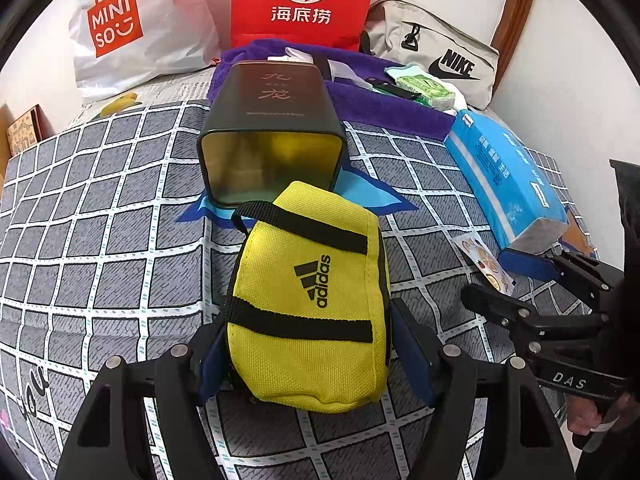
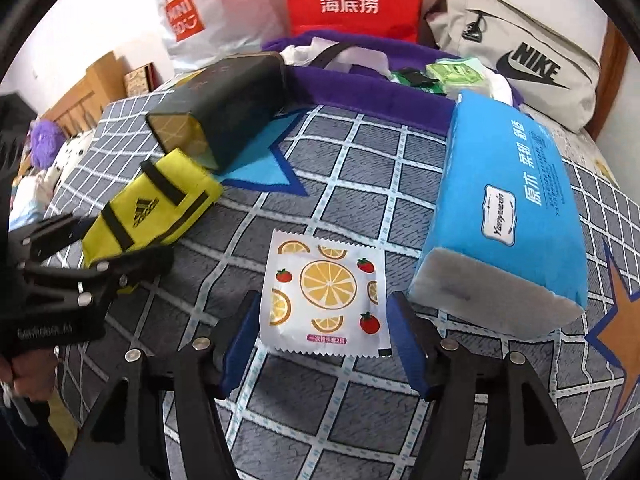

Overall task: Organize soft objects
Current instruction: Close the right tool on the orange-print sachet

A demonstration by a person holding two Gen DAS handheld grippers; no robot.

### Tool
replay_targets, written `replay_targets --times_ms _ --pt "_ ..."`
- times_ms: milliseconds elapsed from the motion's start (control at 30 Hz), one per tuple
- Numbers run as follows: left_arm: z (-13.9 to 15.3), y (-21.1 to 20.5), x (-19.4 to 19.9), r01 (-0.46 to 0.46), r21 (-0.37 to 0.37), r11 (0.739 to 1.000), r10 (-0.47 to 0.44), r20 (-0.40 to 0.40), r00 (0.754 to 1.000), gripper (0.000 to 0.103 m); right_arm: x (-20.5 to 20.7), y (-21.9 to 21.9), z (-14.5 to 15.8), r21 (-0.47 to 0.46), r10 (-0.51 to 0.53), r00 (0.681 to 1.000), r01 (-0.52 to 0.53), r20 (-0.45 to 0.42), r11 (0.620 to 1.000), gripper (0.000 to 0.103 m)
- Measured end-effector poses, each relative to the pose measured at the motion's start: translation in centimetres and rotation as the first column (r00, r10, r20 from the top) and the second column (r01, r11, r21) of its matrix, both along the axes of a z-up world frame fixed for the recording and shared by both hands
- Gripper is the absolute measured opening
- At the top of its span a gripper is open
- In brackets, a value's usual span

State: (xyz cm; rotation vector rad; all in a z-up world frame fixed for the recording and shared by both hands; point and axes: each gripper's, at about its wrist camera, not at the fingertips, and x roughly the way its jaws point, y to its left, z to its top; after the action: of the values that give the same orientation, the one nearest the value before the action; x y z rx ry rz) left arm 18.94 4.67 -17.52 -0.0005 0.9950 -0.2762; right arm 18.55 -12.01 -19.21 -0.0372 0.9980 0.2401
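Yellow pouch: one adidas pouch, black straps across it, lying on the grey checked bedspread; its long axis runs away from the left camera toward the tin, logo reading sideways.
Left gripper: the left gripper is wide apart with a blue pad down each side of the pouch's near end; pads sit right at the fabric, but whether they press it I cannot tell.
Tin: one dark rectangular tin on its side, open mouth facing the pouch and just beyond the pouch's far end, resting on a blue star patch.
Sachet: one white square sachet printed with orange slices and strawberries, flat on the bedspread, its near edge between the right fingers.
Right gripper: the right gripper is spread wide, a blue pad at either side of the sachet's near corners, gripping nothing that I can see.
Tissue pack: one blue tissue pack, long axis running from the near right toward the back, just right of the sachet.
Bags at the back: three, count them – a white Miniso bag, a red Hi bag, a grey Nike bag.
Purple towel: one purple towel behind the tin, with small green packets lying on it.
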Motion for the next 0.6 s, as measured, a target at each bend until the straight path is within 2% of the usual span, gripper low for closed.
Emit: replay_targets --times_ms 67,133,367,400,433,600 --pt "0.0 -0.02 -0.01 -0.001 0.001 1.0 0.001 0.0 1.0 0.07 0.14 0.08 -0.05 -0.002 0.001 1.0 -0.001 0.003 1.0 0.063" --pt "0.01 0.02 0.01 0.0 0.004 1.0 0.0 0.001 1.0 0.07 0.12 0.08 -0.04 -0.007 -0.008 1.0 0.008 0.013 1.0 0.058" --pt "-0.11 -0.07 0.01 -0.001 0.011 1.0 0.001 0.002 1.0 0.07 -0.44 -0.46 0.31 0.016 0.006 0.999 -0.007 0.046 1.0 0.047" --pt "-0.1 -0.06 0.0 -0.001 0.013 1.0 0.001 0.002 1.0 0.07 -0.58 -0.45 0.44 0.033 0.025 0.998 -0.027 0.05 0.999 0.03" --pt "-0.1 -0.06 0.01 -0.002 0.014 1.0 0.002 0.001 1.0 0.07 -0.59 -0.43 0.48 0.05 0.037 0.999 -0.039 0.036 0.998 0.023" --pt "-0.09 -0.08 0.08 -0.002 0.017 1.0 0.002 -0.002 1.0 0.07 -0.71 -0.26 0.34 0.049 0.047 0.998 -0.049 0.042 0.998 0.019"
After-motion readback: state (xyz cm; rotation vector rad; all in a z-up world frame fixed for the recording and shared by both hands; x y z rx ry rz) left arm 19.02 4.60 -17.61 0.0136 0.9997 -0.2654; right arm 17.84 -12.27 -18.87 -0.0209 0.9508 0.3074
